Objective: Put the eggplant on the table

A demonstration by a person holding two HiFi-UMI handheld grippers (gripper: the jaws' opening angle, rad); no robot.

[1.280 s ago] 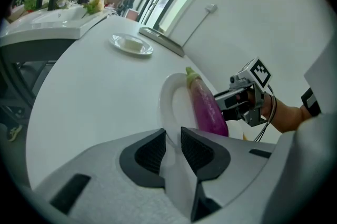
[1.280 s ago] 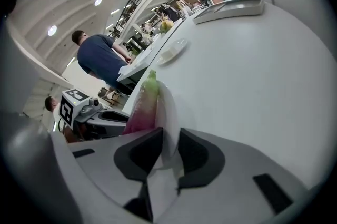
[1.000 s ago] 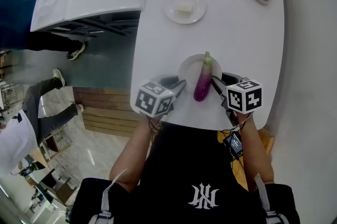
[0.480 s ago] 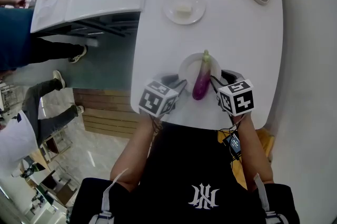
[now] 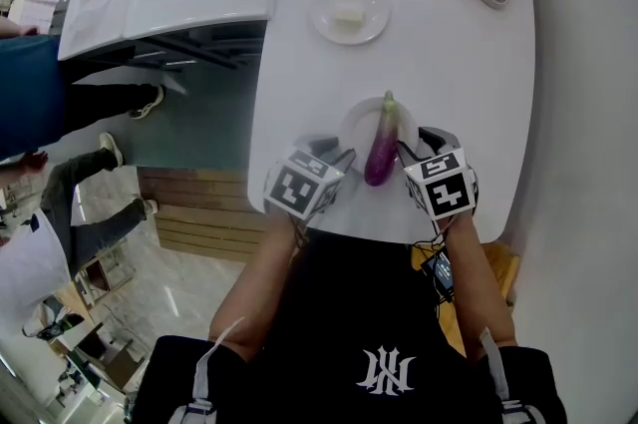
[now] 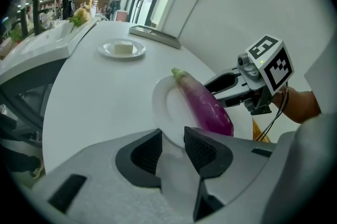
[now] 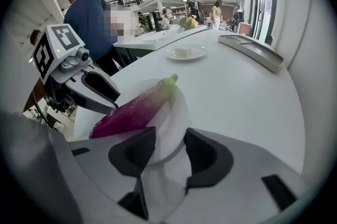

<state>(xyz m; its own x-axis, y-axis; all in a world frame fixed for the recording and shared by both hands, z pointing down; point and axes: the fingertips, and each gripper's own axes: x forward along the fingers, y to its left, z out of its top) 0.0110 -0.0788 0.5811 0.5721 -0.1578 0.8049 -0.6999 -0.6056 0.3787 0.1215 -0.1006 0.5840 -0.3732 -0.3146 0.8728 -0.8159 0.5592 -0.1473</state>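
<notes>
Eggplant (image 5: 380, 148) lies on a white plate (image 5: 351, 125) at the table's (image 5: 439, 43) near edge, lower centre of the head view, with the left gripper (image 5: 340, 160) and right gripper (image 5: 411, 153) on either side of it.

Left gripper view: the jaws have just been opening and stand wide, gripping nothing. The eggplant sits right of centre.

Right gripper view: the jaws have likewise been opening and are wide and empty, with the eggplant left of centre.

Grasping, lifting and setting it down all remain.

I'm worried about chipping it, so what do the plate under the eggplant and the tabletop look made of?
Plate: glossy white with a thin rim, likely glazed ceramic, though melamine is possible. Table: smooth white with a soft sheen and rounded edge, probably laminate or solid surface.
</notes>
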